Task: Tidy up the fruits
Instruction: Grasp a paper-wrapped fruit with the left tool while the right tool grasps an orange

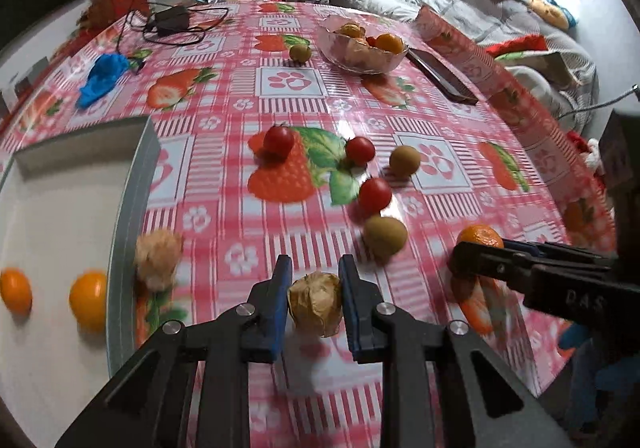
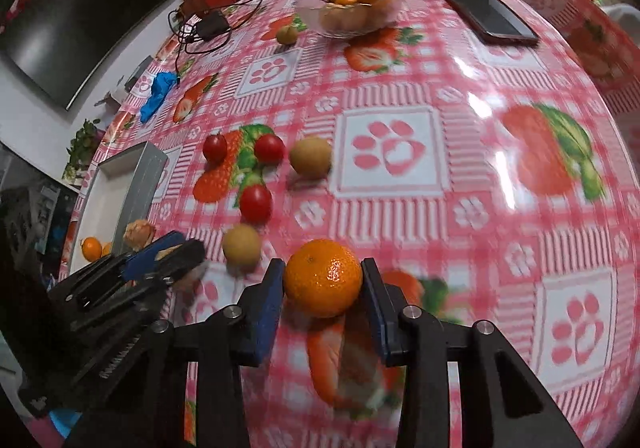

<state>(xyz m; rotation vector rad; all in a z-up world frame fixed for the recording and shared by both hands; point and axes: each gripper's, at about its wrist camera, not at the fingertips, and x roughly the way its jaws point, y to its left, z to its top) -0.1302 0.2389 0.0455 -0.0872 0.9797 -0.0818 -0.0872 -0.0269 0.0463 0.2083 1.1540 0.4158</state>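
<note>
My left gripper [image 1: 314, 302] is shut on a papery husked fruit [image 1: 315, 303] just above the tablecloth. My right gripper [image 2: 323, 280] is shut on a mandarin [image 2: 322, 278]; it also shows in the left wrist view [image 1: 479, 237] at the right. Loose on the table are three cherry tomatoes [image 1: 279, 141] [image 1: 360, 151] [image 1: 375, 195], two brown-green fruits [image 1: 405, 160] [image 1: 385, 235] and another husked fruit [image 1: 157, 265] beside the white tray [image 1: 127, 184]. The tray holds two small orange fruits [image 1: 88, 299] [image 1: 16, 290].
A glass bowl [image 1: 394, 58] of fruit stands at the far side, with one green fruit [image 1: 300, 53] beside it. A phone [image 2: 489, 14], a blue glove [image 1: 102, 78] and a charger with cables [image 1: 172, 22] also lie on the table.
</note>
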